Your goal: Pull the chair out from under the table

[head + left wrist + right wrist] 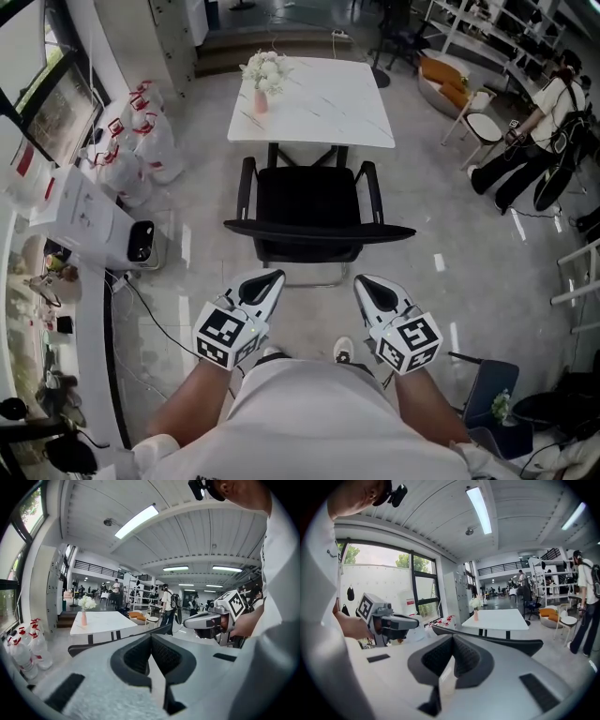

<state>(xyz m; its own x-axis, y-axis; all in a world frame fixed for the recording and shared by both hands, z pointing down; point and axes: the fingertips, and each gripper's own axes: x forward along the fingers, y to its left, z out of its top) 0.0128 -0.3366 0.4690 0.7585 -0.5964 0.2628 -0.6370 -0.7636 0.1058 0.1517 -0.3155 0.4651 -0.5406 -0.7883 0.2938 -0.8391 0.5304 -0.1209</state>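
Chair (314, 202) sits mid-frame, just below the white worktop (319, 103). Your left tongs (270, 278) and right tongs (366, 283) are pressed together and hold nothing, so they may slip off its back when you pull.

Polished grey floor (441, 206) is running through a big open room, with a white ribbed ceiling (187, 541) above and long strip lights (137, 521) glowing on it. Large windows (377, 571) are letting daylight in on the head view's left, where red-capped clear bottles (136, 131) are sitting bunched on the floor. Open shelving racks (506, 23) and an orange seat (445, 80) are standing far right, and a railed upper level (96, 566) is showing at the back.
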